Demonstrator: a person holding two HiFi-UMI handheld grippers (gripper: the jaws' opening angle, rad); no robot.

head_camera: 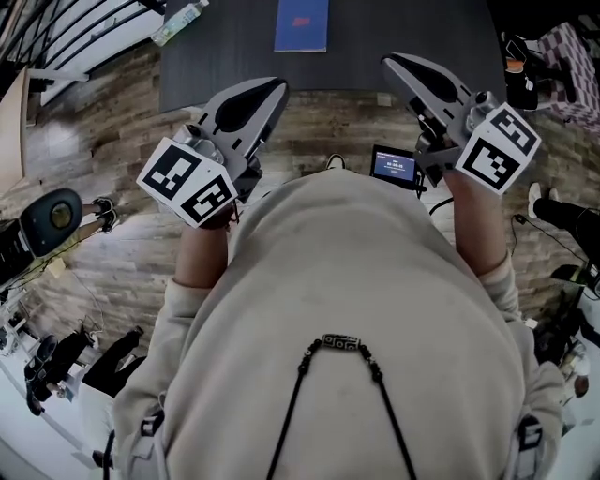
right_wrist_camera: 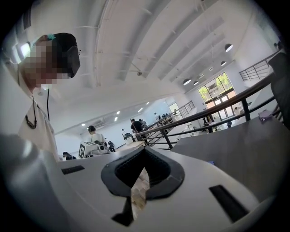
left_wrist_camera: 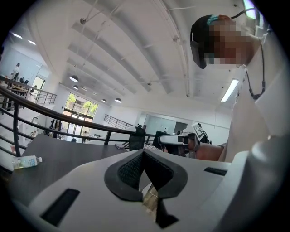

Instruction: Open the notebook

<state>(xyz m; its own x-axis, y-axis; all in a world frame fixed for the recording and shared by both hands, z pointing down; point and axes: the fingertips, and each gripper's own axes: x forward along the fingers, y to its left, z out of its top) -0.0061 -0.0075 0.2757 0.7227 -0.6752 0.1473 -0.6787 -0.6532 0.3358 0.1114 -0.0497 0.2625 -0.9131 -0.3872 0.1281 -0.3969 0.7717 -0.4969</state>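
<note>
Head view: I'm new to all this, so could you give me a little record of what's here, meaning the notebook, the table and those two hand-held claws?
notebook: blue notebook, closed, lying flat on the far part of the table
table: dark table, ahead of the person
bottle: plastic bottle, lying near the table's left edge
left gripper: left gripper, jaws together, nothing between them
right gripper: right gripper, jaws together, nothing between them
contact: neither gripper touches the notebook
small screen: small screen, lit, in front of the person's chest
task state: notebook not yet opened
</note>
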